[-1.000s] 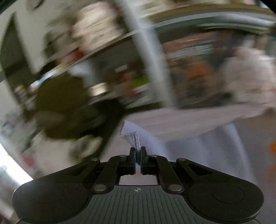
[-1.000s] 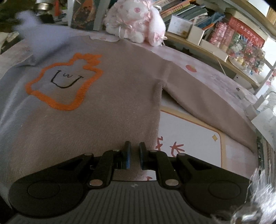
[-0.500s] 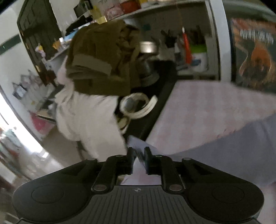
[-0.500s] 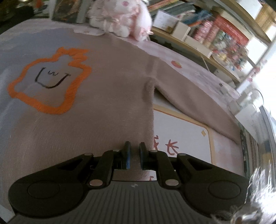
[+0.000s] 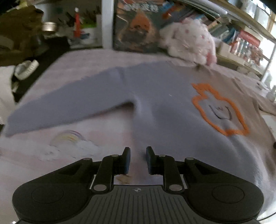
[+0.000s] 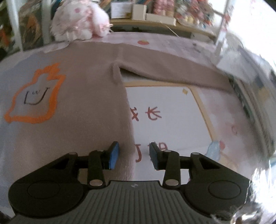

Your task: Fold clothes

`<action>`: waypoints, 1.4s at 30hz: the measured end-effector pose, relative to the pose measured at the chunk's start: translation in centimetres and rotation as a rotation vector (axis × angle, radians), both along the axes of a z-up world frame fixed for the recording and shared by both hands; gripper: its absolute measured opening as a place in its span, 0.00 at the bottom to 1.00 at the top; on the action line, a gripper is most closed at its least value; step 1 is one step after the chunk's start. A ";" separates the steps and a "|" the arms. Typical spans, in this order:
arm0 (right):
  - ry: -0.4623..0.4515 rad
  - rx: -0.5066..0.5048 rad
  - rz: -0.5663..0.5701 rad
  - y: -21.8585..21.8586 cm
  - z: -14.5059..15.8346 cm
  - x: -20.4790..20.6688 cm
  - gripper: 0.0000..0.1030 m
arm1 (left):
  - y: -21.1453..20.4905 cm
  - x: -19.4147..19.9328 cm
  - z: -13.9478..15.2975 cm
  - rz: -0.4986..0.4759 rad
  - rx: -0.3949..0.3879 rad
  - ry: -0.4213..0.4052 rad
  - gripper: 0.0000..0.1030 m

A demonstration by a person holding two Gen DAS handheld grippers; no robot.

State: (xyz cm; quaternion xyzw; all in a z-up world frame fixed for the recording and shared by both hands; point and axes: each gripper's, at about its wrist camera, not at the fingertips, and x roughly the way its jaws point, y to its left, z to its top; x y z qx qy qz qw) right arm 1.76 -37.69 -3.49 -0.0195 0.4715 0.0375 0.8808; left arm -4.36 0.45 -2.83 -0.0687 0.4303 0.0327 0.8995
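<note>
A two-tone sweater lies flat on the table, lavender on its left half [image 5: 163, 96] and beige on its right half [image 6: 89, 103], with an orange outlined face on the chest [image 5: 222, 110]. Its lavender sleeve [image 5: 69, 103] stretches out to the left. Its beige sleeve [image 6: 172, 69] stretches out to the right. My left gripper [image 5: 137, 159] is open and empty, just above the sweater's left side edge. My right gripper [image 6: 134, 155] is open, its jaws on either side of the sweater's right side edge, not closed on it.
A pink patterned table cover [image 5: 72, 143] with a white printed panel [image 6: 163, 117] lies under the sweater. A white plush toy [image 6: 77, 20] sits at the back edge. Shelves with books and boxes [image 6: 155, 15] stand behind. Dark clutter and clothes [image 5: 20, 34] lie off the table's left.
My left gripper let go of the lavender sleeve, which now lies spread out, and swung back over the sweater's side. My right gripper opened from nearly shut.
</note>
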 end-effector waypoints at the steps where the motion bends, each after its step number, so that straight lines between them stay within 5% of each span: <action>1: 0.010 0.036 -0.016 -0.4 0.0 -0.1 0.30 | -0.3 0.1 -0.2 -0.010 -0.005 0.009 0.20; 4: 0.018 0.102 -0.029 -0.9 0.1 -0.9 0.13 | -0.9 0.2 -0.4 -0.024 0.006 0.003 0.14; 7: 0.012 0.092 -0.001 -0.4 0.3 -2.0 0.10 | -0.9 0.8 -0.4 -0.050 0.035 -0.002 0.07; 21: -0.045 0.085 0.016 1.9 -0.1 -2.2 0.10 | 0.2 3.2 -0.5 -0.042 0.120 -0.020 0.07; 42: -0.056 0.039 0.025 2.6 -0.1 -2.2 0.11 | 1.0 2.7 -0.2 -0.041 0.105 -0.049 0.08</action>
